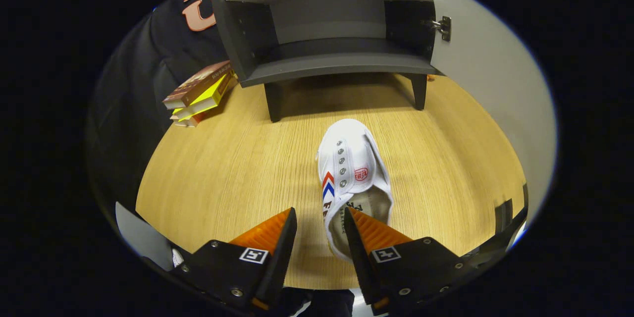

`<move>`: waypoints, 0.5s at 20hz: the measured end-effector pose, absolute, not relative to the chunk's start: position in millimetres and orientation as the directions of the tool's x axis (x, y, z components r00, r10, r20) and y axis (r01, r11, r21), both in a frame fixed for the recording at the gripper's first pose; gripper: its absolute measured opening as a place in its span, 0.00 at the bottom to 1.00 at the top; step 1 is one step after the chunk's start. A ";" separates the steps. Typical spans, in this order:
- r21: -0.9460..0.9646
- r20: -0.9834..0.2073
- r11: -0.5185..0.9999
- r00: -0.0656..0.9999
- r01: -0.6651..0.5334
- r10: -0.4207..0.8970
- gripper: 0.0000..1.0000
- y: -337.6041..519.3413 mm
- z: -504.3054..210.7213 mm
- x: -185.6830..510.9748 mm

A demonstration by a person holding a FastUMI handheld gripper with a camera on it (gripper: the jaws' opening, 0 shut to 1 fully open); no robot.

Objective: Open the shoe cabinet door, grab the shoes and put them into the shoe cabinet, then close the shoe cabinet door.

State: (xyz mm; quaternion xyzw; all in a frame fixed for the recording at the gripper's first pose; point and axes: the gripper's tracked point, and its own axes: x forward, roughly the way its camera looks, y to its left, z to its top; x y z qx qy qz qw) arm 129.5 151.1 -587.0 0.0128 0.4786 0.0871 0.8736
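now the gripper (321, 225) is open, its one finger inside the heel opening of the white shoe (352, 173) and the other outside its wall. the shoe lies near the middle of the wooden surface (223, 173), its long axis pointing from the fingers toward the open shoe cabinet (329, 25) at the far edge.

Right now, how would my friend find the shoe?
Start at the dark cabinet with its door open, standing on the wooden floor. In front of it lies one white shoe, its heel end at the open claw. Unlike the stacked books beside the cabinet, it has metal eyelets and red-and-blue chevrons.
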 end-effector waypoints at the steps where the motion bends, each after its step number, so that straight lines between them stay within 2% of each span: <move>1: 0.097 -0.842 0.986 0.517 -0.135 0.153 0.59 149.3 -594.9 131.5; 5: 0.068 -0.859 0.992 0.499 -0.107 0.113 0.41 140.4 -614.1 135.6; 7: 0.098 -0.865 0.990 0.483 -0.097 0.133 0.26 146.0 -615.5 135.6; 8: 0.091 -0.866 0.990 0.482 -0.103 0.130 0.14 147.5 -618.4 135.9; 10: 0.072 -0.865 0.990 0.488 -0.117 0.121 0.03 147.2 -617.9 136.7</move>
